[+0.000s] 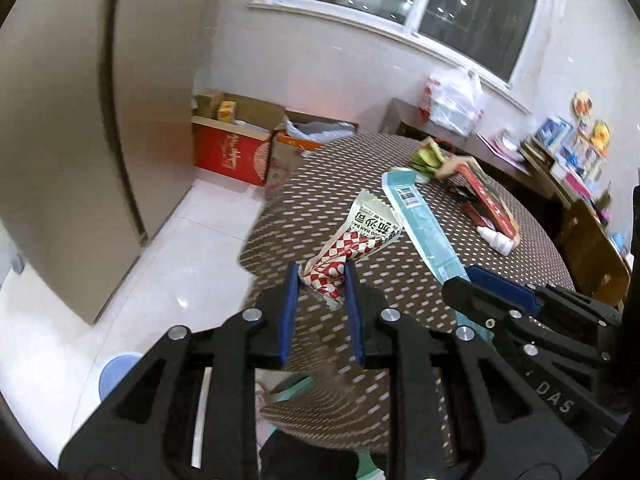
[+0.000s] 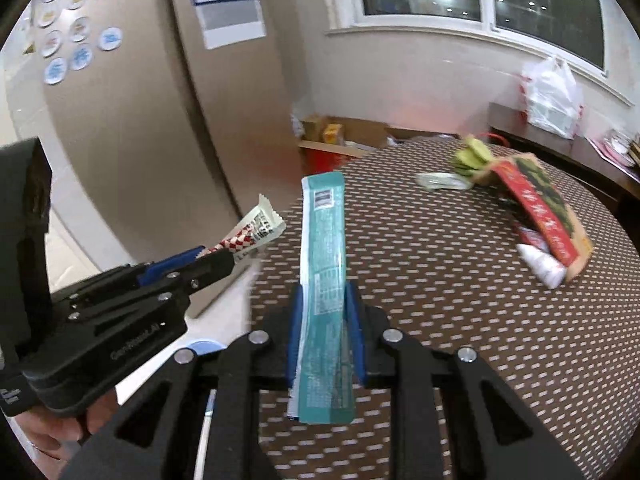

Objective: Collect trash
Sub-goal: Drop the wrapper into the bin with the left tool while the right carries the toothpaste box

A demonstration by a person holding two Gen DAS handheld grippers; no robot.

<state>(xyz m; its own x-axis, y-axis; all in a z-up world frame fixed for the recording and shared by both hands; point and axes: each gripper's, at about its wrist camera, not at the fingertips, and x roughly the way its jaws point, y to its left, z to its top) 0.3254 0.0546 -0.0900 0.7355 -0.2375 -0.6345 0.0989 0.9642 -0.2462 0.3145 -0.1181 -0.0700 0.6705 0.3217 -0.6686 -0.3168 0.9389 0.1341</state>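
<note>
My left gripper (image 1: 322, 272) is shut on a red-and-white checkered wrapper (image 1: 352, 240) and holds it above the near left edge of the round table (image 1: 400, 300). It also shows in the right wrist view (image 2: 212, 258), with the checkered wrapper (image 2: 256, 230) sticking out of it. My right gripper (image 2: 324, 292) is shut on a long teal wrapper (image 2: 326, 264) that stands up between its blue pads. The teal wrapper (image 1: 420, 220) and the right gripper (image 1: 460, 280) show at the right of the left wrist view.
On the table's far right lie a red and green box (image 2: 540, 212), a small white bottle (image 2: 542, 266), green peels (image 2: 472, 156) and a crumpled wrapper (image 2: 440, 180). Cardboard boxes (image 1: 236, 152) stand on the floor by the wall. A blue basin (image 1: 116, 372) sits on the floor below.
</note>
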